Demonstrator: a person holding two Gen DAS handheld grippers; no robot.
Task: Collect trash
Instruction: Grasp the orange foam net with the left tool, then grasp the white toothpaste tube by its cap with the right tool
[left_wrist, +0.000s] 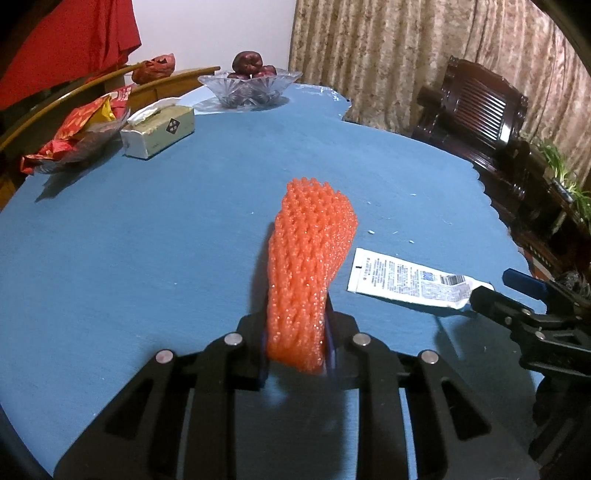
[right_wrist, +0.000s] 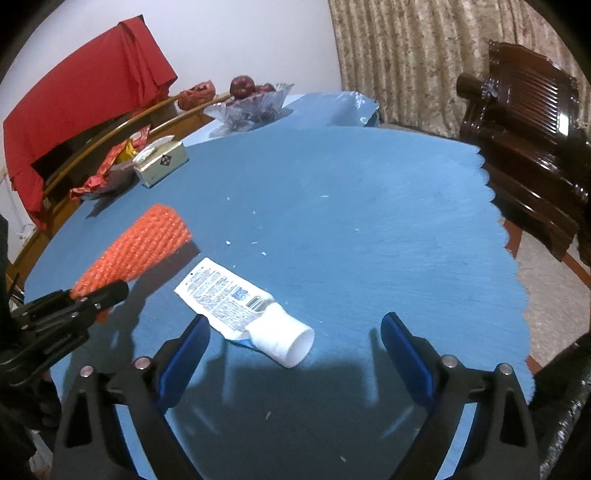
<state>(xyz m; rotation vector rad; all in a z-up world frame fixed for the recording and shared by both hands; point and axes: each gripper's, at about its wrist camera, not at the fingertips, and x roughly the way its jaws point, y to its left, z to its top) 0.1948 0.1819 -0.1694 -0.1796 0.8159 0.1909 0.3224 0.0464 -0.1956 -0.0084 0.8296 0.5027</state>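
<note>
Orange foam net (left_wrist: 310, 266) knobbly, matt; table cover (left_wrist: 147, 240) blue, matt; glass bowl (left_wrist: 249, 86) glossy; chair (left_wrist: 476, 110) polished wood.

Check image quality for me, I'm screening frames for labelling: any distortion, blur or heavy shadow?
Left wrist view: fisheye bends the table edge, corners go black, foam net sharp. Right wrist view: same curvature, dark gripper shadows fall on the cloth below the tube, whose print stays legible.
</note>
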